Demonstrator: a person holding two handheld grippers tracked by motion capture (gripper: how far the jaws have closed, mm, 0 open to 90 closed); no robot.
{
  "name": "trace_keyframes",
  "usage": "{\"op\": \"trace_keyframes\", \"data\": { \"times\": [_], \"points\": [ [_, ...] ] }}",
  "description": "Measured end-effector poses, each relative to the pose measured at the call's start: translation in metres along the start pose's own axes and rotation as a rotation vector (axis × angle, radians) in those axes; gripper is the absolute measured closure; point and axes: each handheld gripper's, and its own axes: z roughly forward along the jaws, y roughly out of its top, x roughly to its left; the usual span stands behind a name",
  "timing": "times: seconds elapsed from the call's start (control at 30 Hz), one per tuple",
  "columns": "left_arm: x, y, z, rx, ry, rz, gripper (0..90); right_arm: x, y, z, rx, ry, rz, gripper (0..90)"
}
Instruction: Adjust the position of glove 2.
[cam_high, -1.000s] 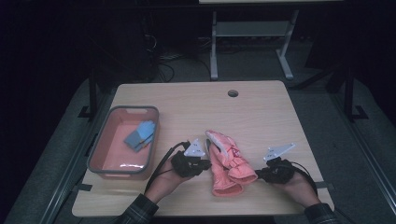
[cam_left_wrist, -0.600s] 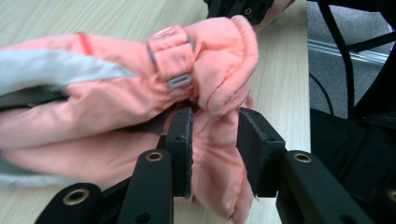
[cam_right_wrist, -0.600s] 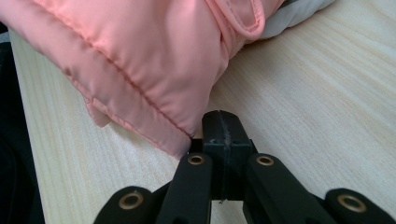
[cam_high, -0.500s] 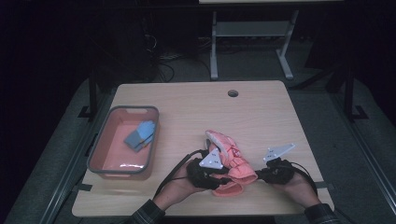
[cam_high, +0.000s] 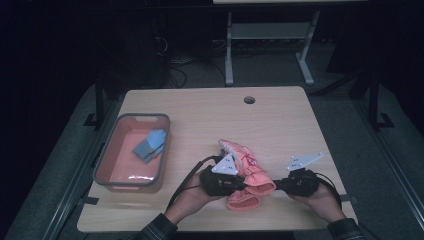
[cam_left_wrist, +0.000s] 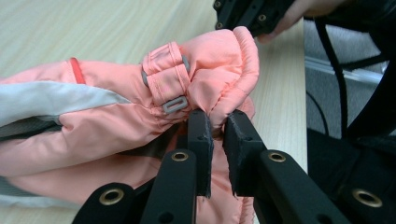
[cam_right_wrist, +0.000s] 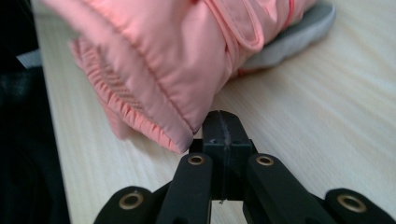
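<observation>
A pink padded mitten (cam_high: 246, 175) is seen lying at the near middle of a wooden table (cam_high: 280, 125); no writing can be read on it. In the high view, the left gripper (cam_high: 239, 183) is held level at the mitten's 9 o'clock and the right gripper (cam_high: 275, 185) at its 3 o'clock, both hands low near the table edge. A red bin (cam_high: 116, 176) with a blue cloth (cam_high: 149, 145) sits at 9 o'clock. The left gripper view adds a strap (cam_left_wrist: 167, 77) with a grey buckle (cam_left_wrist: 175, 105); the jaws, just closing, are pinched narrowly on the cuff's fabric. In the right gripper view the jaws are pressed fully together on nothing, just beside the ribbed cuff (cam_right_wrist: 140, 119).
</observation>
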Motion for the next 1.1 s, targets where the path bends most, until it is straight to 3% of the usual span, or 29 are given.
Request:
{"op": "trace_keyframes", "data": {
  "times": [0.33, 0.6, 0.87, 0.97, 1.1],
  "points": [
    [0.008, -0.015, -0.026, -0.004, -0.009, -0.047, 81.1, 0.017, 0.013, -0.003, -0.074, 0.049, -0.047, 90.0],
    [0.008, -0.033, -0.022, 0.026, -0.018, -0.068, 80.8, 0.022, 0.017, 0.005, -0.055, 0.063, -0.063, 90.0],
    [0.014, -0.035, -0.042, 0.000, 0.002, -0.100, 64.7, 0.015, 0.010, 0.010, -0.013, 0.026, -0.046, 90.0],
    [0.020, -0.042, -0.048, 0.008, 0.036, -0.121, 75.2, 0.012, 0.009, 0.014, 0.006, 0.012, -0.042, 90.0],
    [0.028, -0.051, -0.035, 0.060, 0.079, -0.140, 87.1, 0.007, 0.010, 0.022, 0.025, -0.003, -0.033, 90.0]
  ]
}}
